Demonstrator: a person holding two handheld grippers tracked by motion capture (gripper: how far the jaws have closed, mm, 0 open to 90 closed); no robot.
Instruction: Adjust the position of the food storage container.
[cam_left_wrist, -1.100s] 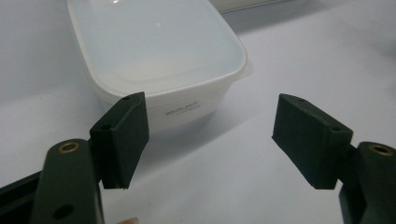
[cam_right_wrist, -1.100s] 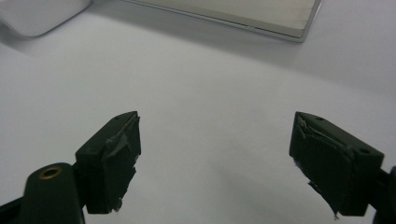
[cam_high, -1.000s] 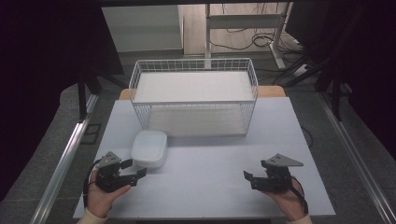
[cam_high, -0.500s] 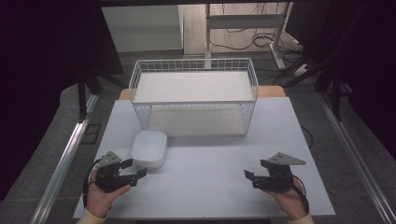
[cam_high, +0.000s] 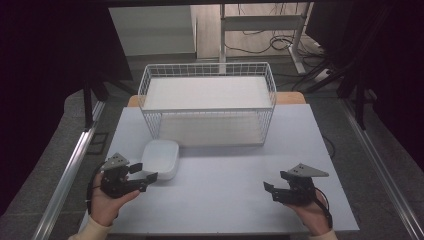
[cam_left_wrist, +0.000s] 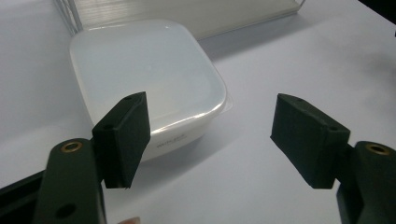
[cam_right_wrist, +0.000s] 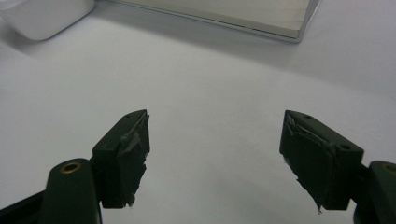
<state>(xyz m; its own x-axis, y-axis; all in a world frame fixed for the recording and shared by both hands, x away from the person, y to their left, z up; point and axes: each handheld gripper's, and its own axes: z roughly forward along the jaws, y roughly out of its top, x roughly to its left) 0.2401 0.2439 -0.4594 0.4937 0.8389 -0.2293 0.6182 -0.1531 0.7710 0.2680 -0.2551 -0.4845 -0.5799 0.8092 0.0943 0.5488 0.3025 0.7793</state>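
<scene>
White lidded container (cam_left_wrist: 149, 88) isn't gripped yet; left gripper (cam_left_wrist: 212, 135) fingers are spread wide beside it, wire basket (cam_high: 207, 102) sits unloaded.

This is looking like a lab or a recording room set up for tests, not a home. A plain pale desk (cam_high: 220, 200) is standing by itself between dark curtained walls, with metal rails (cam_high: 70, 170) running along the grey floor on both sides. Loose cables (cam_high: 260, 42) are lying on the floor behind, under the legs of a bare metal frame (cam_high: 260, 22). A white wire basket (cam_high: 207, 102) is sitting squarely at the desk's far edge, laid out as if for a trial.
</scene>
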